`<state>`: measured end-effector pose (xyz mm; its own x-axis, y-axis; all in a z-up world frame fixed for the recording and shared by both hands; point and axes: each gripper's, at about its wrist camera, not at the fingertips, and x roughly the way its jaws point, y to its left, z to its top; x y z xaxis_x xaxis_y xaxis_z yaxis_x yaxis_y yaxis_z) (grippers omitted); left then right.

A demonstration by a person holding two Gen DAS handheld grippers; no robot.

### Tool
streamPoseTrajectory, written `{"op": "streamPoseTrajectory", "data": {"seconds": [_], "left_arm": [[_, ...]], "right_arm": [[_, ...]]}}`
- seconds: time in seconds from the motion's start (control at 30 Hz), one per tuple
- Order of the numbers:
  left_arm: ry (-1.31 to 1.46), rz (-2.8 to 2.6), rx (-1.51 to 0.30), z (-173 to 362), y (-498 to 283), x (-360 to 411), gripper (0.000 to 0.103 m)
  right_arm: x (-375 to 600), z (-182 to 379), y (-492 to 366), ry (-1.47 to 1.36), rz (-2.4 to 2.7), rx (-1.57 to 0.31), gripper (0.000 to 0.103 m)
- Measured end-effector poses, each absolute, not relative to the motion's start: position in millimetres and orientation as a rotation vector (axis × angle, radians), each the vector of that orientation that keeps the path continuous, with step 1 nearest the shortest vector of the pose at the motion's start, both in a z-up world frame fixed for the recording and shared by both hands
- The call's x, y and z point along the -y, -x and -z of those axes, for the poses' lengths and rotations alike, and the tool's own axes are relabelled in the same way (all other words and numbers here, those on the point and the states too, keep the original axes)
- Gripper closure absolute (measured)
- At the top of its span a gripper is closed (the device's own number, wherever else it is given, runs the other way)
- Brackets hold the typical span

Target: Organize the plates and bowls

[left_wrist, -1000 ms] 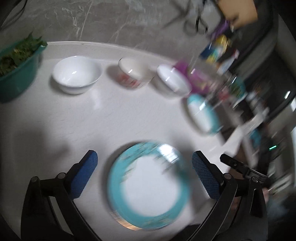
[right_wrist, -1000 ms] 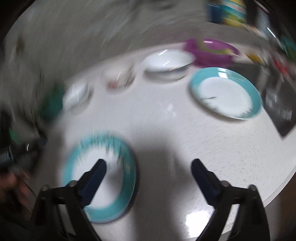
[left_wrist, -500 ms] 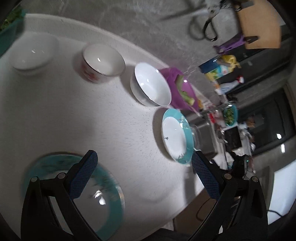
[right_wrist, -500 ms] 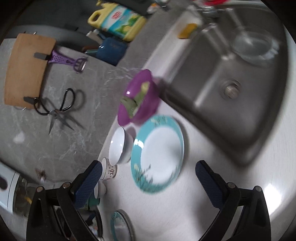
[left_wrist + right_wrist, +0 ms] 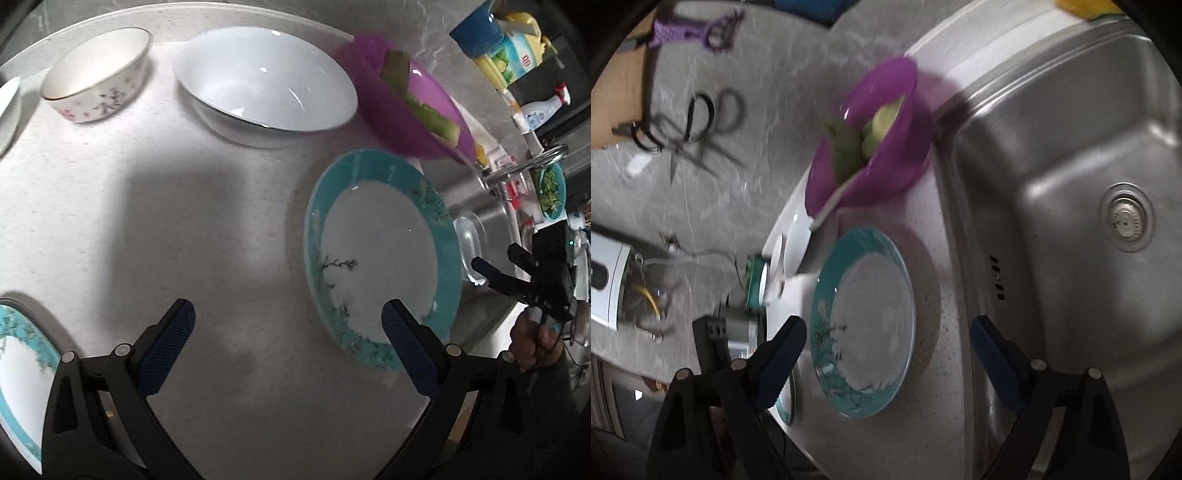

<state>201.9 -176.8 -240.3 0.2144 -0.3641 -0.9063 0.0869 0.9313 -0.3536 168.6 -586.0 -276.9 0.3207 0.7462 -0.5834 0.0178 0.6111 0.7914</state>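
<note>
Change: both cameras swung since a second ago from the near plate toward the far plate; that plate now large in both views, near plate pushed to the left edge of the left view.
Plate: teal-rimmed plate flat on the counter, just beside the sink, near the purple bowl; empty, upright.
Other dishes: white bowl and flowered bowl in a row behind; second plate well apart at the lower left.
Handling: glazed ceramic by the look, so stiff, fairly heavy, slippery on the pads, breakable if dropped or knocked on the sink edge; thin raised rim likely the only hold, one pad over it and one under, best at the near edge.
Left gripper: left gripper released, jaws wide, nothing between; plate ahead and to the right, right finger overlapping its near rim in view, contact not clear.
Right gripper: right gripper seen from the sink side, jaws closing yet wide apart; plate ahead between the two fingers in view, pads not on it, nothing held.
Risk: rim slipping out of a shallow pinch; plate sliding toward the sink if pushed.
</note>
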Motion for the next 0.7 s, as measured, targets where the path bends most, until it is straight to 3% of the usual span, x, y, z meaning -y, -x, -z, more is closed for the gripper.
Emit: {"op": "streamPoseTrajectory", "data": {"seconds": [0.2, 0.37, 0.47, 0.53, 0.57, 0.7], "left_arm": [[0.232, 0.261, -1.3, 257.2, -211.8, 198.1, 0.001], [0.199, 0.256, -1.297, 265.7, -219.0, 211.3, 0.003], [0.176, 0.251, -1.304, 269.4, -225.8, 216.9, 0.013], [0.163, 0.249, -1.325, 273.7, -226.0, 215.7, 0.026], [0.155, 0.245, -1.339, 277.5, -228.5, 220.3, 0.037], [0.112, 0.242, -1.34, 282.2, -228.7, 235.7, 0.041]], "right_arm": [[574.4, 292.5, -189.6, -0.75, -0.663, -1.217, 0.032], [569.7, 302.6, -198.9, -0.734, -0.694, -1.241, 0.041], [565.2, 305.9, -201.9, -0.728, -0.718, -1.252, 0.047], [562.9, 308.5, -202.6, -0.72, -0.726, -1.262, 0.047], [561.8, 309.4, -203.2, -0.716, -0.732, -1.265, 0.049], [556.2, 309.3, -203.8, -0.68, -0.743, -1.261, 0.051]]}}
